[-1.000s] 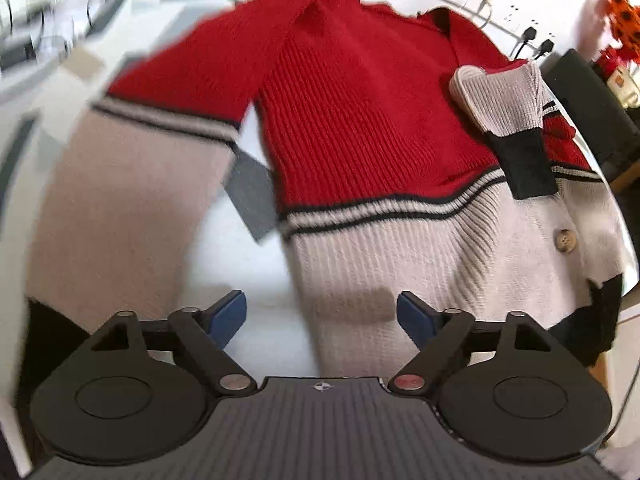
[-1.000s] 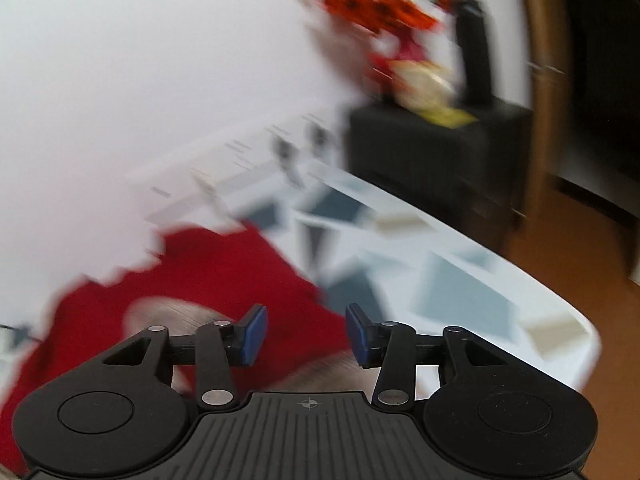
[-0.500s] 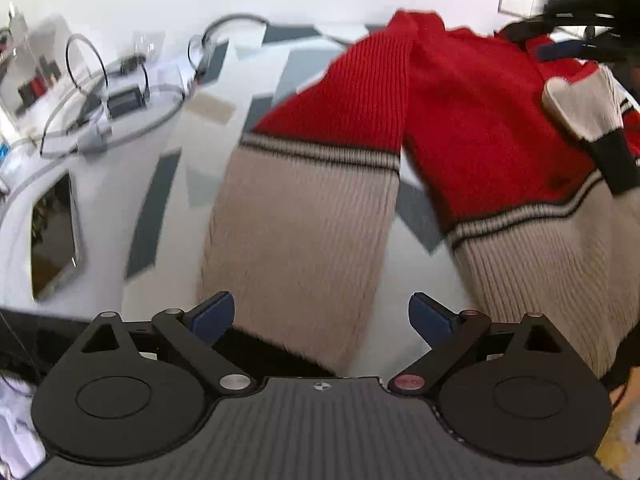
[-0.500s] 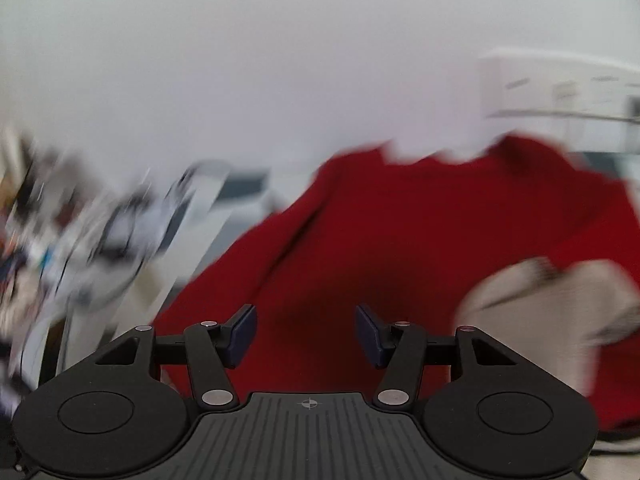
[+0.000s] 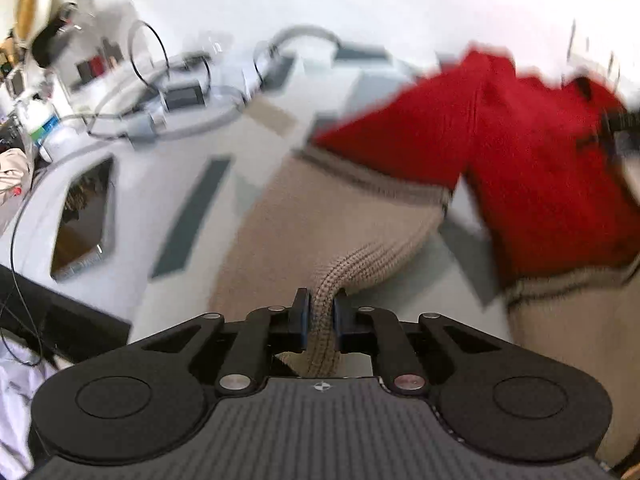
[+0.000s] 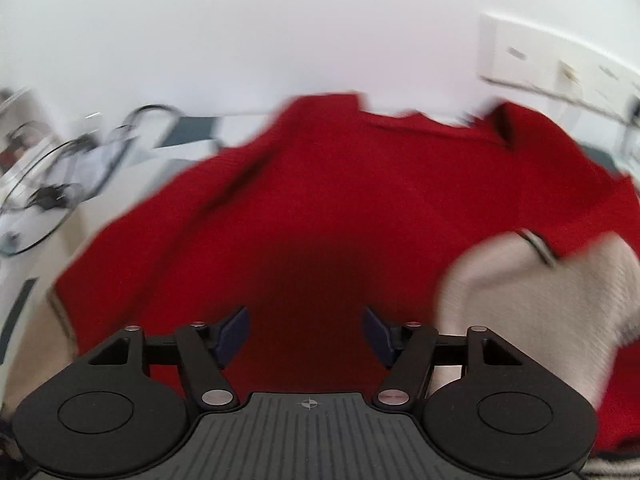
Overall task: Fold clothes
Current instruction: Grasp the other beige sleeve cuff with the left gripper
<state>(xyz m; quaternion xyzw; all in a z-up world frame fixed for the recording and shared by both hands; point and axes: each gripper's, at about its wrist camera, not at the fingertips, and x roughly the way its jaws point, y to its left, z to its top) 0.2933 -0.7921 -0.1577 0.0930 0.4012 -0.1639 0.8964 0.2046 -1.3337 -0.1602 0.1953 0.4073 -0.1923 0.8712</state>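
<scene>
One sweater is lying on the surface; left gripper is pinching its beige sleeve, right gripper jaws are opening over red knit, angled downward

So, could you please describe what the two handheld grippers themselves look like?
Both the left gripper and right gripper are matte black, with a ribbed grey deck bearing a small crosshair mark, two round side discs, silver pivot pins and dark blue pads.
</scene>
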